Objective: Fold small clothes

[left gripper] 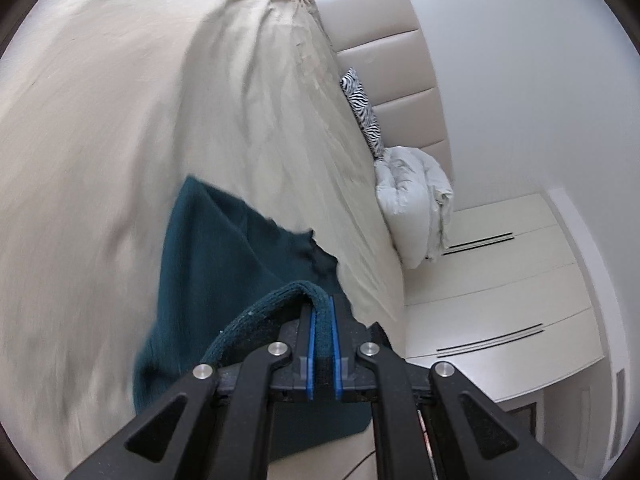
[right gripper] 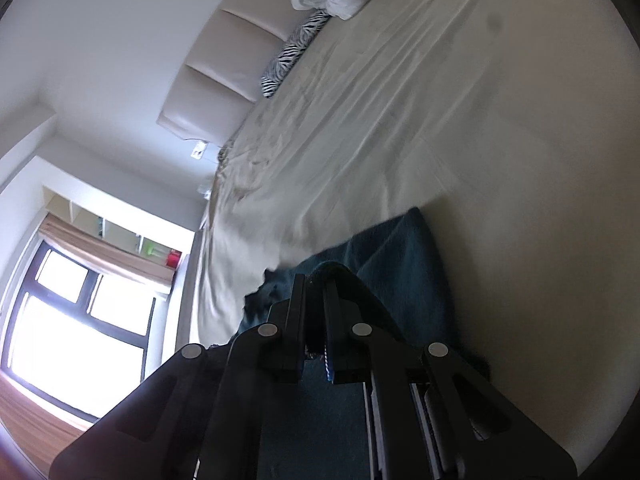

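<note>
**A:** What is the garment, and where is it?

**B:** A dark teal knitted garment (left gripper: 224, 264), probably a small sweater, hanging above a bed with a beige sheet (left gripper: 100, 120). The left hand-held gripper (left gripper: 323, 316) is clamped on a thick ribbed edge of it, pinched between its blue pads. In the right wrist view the right hand-held gripper (right gripper: 316, 292) looks closed on another fold of the same knit (right gripper: 400, 248), though shadow hides the contact.

**B:** It looks soft, limp and fairly light, a grippy knit unlikely to slip. The ribbed hem or shoulder seams seem the best places to hold.

**A:** Which way does it run?

**B:** From the left gripper the cloth falls away toward 11 o'clock. Its long axis seems to follow that line, but motion blur leaves this uncertain.

**A:** And around it?

**B:** At 2 o'clock, a zebra-print cushion (left gripper: 362, 112), a white duvet (left gripper: 416, 200) and a padded headboard (left gripper: 384, 32); white drawers (left gripper: 500, 280) at 3 o'clock.
</note>
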### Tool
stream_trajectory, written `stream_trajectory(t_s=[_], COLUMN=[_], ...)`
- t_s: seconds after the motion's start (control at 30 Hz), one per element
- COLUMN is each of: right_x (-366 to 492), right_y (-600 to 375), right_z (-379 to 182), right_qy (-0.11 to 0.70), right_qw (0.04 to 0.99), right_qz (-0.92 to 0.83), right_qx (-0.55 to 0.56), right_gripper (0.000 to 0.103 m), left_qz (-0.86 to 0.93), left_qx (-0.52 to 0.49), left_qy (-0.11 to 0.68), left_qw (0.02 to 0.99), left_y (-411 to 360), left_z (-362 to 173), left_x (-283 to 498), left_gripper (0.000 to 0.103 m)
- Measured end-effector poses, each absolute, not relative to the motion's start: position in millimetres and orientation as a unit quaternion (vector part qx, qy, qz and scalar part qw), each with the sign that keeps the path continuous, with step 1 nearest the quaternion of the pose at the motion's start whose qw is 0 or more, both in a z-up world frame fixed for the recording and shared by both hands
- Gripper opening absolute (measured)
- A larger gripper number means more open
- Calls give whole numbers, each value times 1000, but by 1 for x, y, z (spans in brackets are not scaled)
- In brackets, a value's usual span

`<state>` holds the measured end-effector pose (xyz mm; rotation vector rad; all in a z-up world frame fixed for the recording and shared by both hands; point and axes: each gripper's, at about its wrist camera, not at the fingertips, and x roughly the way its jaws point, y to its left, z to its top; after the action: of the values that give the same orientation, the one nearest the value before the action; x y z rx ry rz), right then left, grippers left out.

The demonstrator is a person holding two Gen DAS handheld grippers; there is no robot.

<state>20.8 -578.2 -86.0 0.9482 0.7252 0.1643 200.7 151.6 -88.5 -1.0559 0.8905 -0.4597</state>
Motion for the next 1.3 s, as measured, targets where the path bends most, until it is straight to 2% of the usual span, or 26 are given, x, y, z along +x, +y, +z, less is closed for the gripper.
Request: stream_trajectory(t_s=[0.2,0.23,0.27,0.3,0.37,0.4,0.43,0.47,0.63,0.9,1.07,1.3], right_x=[69,77,82,86,84,82,77,74,48,-12,-44,-52], right_y=[-580,-581,-582,-583,-586,-587,-587,-588,-585,-541,-539,-543], right_z=[-121,-128,-136,-142,-146,-145,-143,-142,-130,-117,-124,-145], right_qy=[369,378,389,396,383,375,371,369,371,408,418,442], right_qw=[810,805,798,792,795,800,806,810,828,877,886,877], right_qz=[48,39,29,21,6,3,0,-5,5,56,28,23], right_qx=[454,456,459,465,470,468,461,456,420,247,196,185], right_gripper=[10,10,10,15,27,38,54,57,57,54,44,33], left_qz=[-169,-163,-160,-158,-168,-172,-173,-172,-159,-127,-109,-107], left_qx=[-472,-468,-468,-471,-471,-461,-450,-442,-394,-290,-258,-200], left_qy=[432,440,446,449,434,430,427,424,416,432,444,439], left_qw=[750,749,746,743,749,757,765,772,804,845,851,869], left_y=[153,151,150,149,148,147,146,146,145,130,124,103], left_z=[-125,-131,-135,-139,-135,-130,-125,-120,-104,-111,-126,-127], left_x=[238,244,247,247,243,238,234,228,191,122,102,94], left_gripper=[9,14,34,50,57,59,59,59,59,59,53,52])
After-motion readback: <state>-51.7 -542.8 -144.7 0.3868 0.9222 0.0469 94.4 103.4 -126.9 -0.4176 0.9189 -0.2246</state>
